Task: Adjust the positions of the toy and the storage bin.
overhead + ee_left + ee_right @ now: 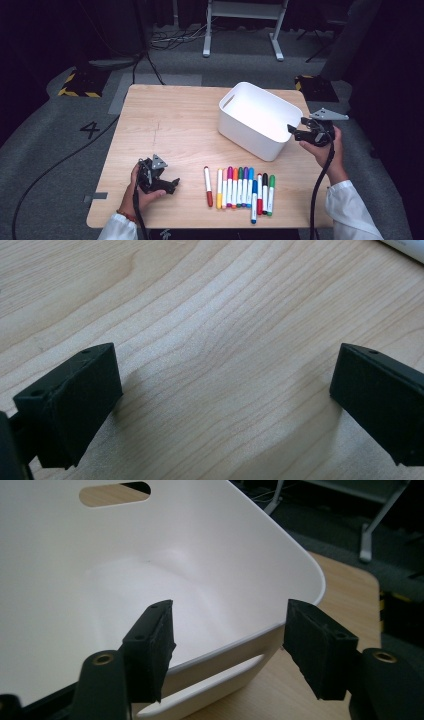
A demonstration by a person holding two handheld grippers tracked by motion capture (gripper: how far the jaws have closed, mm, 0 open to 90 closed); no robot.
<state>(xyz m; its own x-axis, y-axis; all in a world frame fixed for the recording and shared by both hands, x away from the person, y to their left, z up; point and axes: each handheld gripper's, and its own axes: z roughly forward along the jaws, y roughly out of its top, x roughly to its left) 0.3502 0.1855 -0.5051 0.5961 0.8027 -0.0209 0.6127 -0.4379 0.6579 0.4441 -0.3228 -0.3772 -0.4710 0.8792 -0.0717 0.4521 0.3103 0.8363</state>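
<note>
Right gripper view, right gripper (227,650) jaws parted astride white bin (280,560) rim, perhaps touching.

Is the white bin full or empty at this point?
Empty: the white bin shows only bare white floor and walls in the high view and right gripper view; the markers lie on the table.

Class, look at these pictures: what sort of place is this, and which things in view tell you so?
Probably a lab or recording studio: a small light wooden table stands on grey carpet, with black-and-yellow hazard-striped floor blocks, loose black cables and dark curtains around it.
</note>
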